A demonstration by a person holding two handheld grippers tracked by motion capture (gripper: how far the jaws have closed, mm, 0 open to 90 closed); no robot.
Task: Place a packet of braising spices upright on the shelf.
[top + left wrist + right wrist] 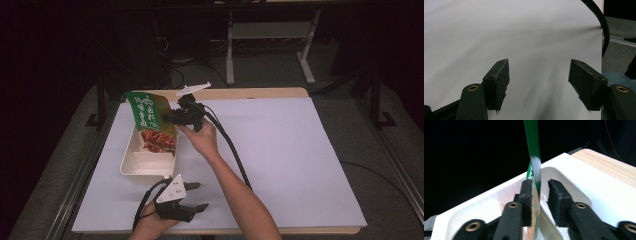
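- Standing at the far left of the white tabletop (290,150): shallow white rectangular plastic tray (131,167), long axis running away from the person, divided into compartments.
- Rising out of the tray's far end: flat green printed food packet (150,120), held steeply on edge, top tilted up and to the left, lower end with the brown food picture down inside the tray.
- Reaching in from the right of that packet: right tongs (167,117), carried level in the right hand (205,140) and pointing left at the packet's right-hand edge.
- Seen along the right tongs (541,192) in the right gripper view: packet (535,157) as a thin green blade between the two pads, lying against one pad with a clear gap to the other, tray rim (564,167) beyond; parted, then, and not clamping, though straddling the sheet.
- Judged from this: packet resting on the tray and one pad alone, so liable to flop flat along the tray's length once the right tongs draw back to the right.
- Hovering near the front edge, just right of the tray's near corner: left tongs (200,195), spread wide and empty, aimed right across bare tabletop and away from the packet.
- Confirmed in the left gripper view: left tongs (539,82) wide apart, nothing between them but white surface.
- Nearer hand for any regrasp or nudge: the right, already at the packet's edge.
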